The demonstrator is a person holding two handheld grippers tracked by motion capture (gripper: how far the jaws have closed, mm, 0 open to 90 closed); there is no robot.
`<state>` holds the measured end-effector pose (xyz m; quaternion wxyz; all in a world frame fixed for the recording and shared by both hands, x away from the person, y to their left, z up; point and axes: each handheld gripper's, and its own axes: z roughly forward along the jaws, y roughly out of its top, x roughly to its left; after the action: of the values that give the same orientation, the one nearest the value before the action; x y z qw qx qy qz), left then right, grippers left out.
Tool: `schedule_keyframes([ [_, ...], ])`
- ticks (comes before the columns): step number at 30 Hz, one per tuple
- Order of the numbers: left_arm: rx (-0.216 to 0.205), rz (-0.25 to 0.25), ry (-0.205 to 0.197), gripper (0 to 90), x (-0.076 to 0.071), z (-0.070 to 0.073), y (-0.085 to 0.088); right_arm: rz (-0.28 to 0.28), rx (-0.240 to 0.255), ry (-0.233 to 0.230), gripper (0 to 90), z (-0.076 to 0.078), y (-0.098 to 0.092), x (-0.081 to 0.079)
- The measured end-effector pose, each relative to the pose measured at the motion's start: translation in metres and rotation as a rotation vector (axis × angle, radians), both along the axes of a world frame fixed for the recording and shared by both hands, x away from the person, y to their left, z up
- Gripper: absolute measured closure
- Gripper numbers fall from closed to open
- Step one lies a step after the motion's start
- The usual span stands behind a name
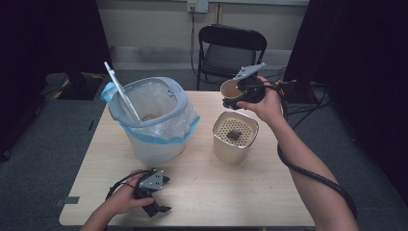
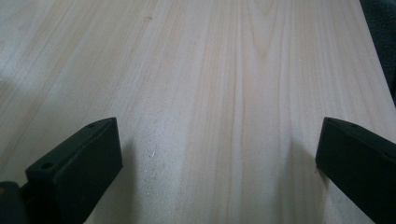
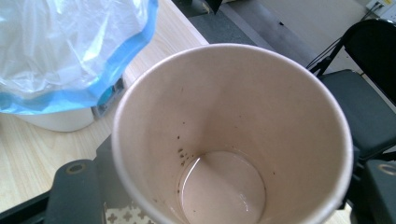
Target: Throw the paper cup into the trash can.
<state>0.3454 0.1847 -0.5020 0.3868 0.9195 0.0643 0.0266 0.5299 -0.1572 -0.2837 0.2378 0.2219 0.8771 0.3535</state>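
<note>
- High view: my right gripper [image 1: 235, 97] holds a paper cup [image 1: 230, 89] above the table's far edge, just past the beige strainer container [image 1: 235, 137] that stands right of centre. A lump of dregs [image 1: 234, 135] sits on its perforated top. The white bin [image 1: 153, 120] with a blue-edged liner stands toward the far left. My left gripper [image 1: 153, 192] rests near the table's [image 1: 216, 192] near-left edge.
- Left gripper view: jaws spread wide, nothing between them, bare wood below.
- Right gripper view: jaws clamp the cup's wall from both sides; the mouth faces the camera. Film of liquid and dark specks at the bottom.
- Judgement: the cup is light, thin and crushable, likely damp. Grip the wall mid-height, gently, and tip slowly so the residue doesn't dribble.
</note>
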Motion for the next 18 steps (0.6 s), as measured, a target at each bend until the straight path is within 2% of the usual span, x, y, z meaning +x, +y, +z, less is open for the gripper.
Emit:
schedule_keyframes([
  [11, 0.001, 0.001, 0.0, 0.0, 0.0, 0.0, 0.0, 0.031, -0.006, 0.004, 25.7, 0.018, 0.021, -0.001],
  [18, 0.0, 0.001, 0.0, 0.0, 0.0, 0.0, 0.0, 0.046, 0.018, 0.018, 25.6, 0.025, 0.029, 0.001],
])
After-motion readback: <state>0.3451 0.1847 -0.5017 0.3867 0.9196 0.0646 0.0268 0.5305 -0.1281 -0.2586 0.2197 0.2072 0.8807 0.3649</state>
